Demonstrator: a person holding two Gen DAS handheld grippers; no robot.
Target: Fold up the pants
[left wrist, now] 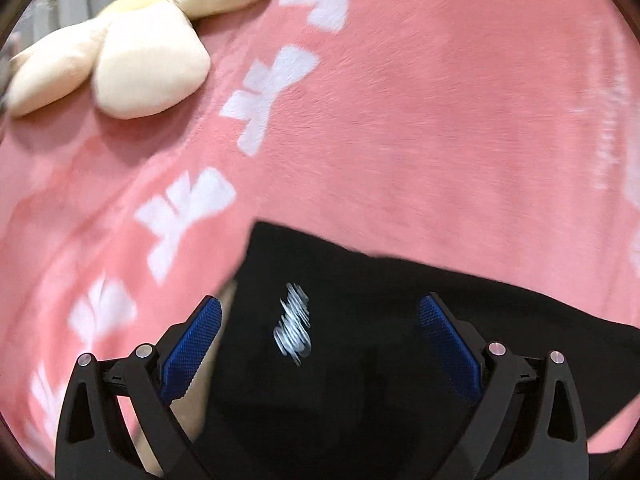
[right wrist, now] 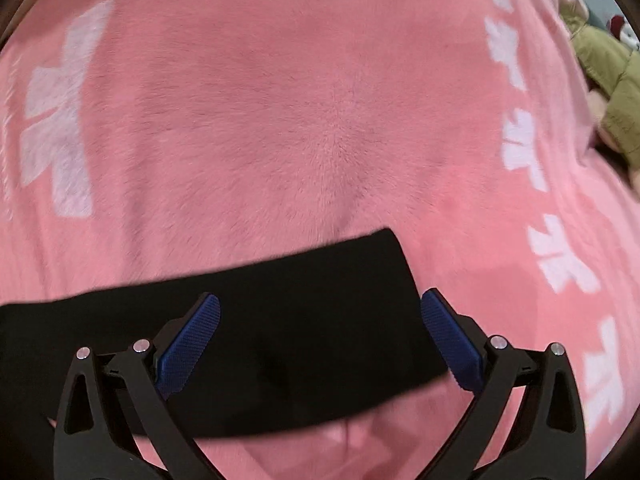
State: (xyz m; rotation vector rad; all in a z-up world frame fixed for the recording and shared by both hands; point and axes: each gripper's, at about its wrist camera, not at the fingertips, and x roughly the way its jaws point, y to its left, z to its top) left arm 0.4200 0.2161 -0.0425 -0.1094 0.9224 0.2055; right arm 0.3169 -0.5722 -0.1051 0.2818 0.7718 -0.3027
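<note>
both claws [left wrist: 320, 312] [right wrist: 320, 310] agape over black pants [left wrist: 360, 360] [right wrist: 280, 320] (on pink blanket [left wrist: 440, 120]).

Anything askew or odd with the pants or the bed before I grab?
Nothing stands out. The black pants lie flat on the pink blanket, both grippers open above them, left gripper, right gripper.

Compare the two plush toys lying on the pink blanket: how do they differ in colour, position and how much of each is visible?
The cream plush toy is pale yellow-white; the green plush toy is olive. The cream one lies at the upper left of the left wrist view, with several puffy lobes showing; the green one sits at the right edge of the right wrist view, mostly cut off. Both rest on the pink blanket, apart from the black pants.
</note>
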